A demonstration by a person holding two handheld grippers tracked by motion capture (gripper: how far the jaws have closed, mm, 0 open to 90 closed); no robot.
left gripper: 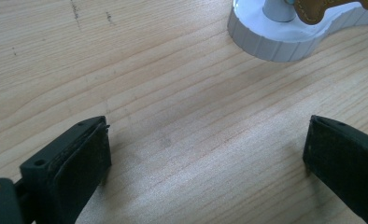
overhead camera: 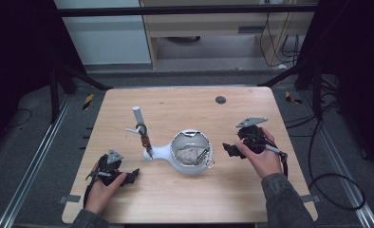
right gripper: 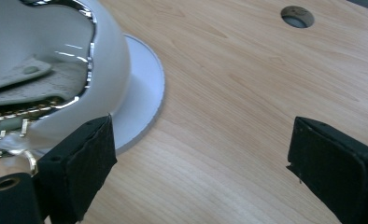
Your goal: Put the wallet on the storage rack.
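1. White stand (left gripper: 285,39) cut off by top edge in left gripper view; tan tag (left gripper: 313,10) on it only partly seen.
2. White bowl (right gripper: 56,70) cropped at left and top in right gripper view.
3. Bowl contents (overhead camera: 189,154) too small to identify from high view.
4. Small items on the post (overhead camera: 142,130) unreadable.

A white bowl-shaped case (overhead camera: 191,152) with a chrome-trimmed rim was seen upright at the middle of the wooden table (overhead camera: 251,190), open, with pale crumpled contents inside. It was joined to a flat white base (overhead camera: 159,152), from which a white post (overhead camera: 138,117) rose at the left
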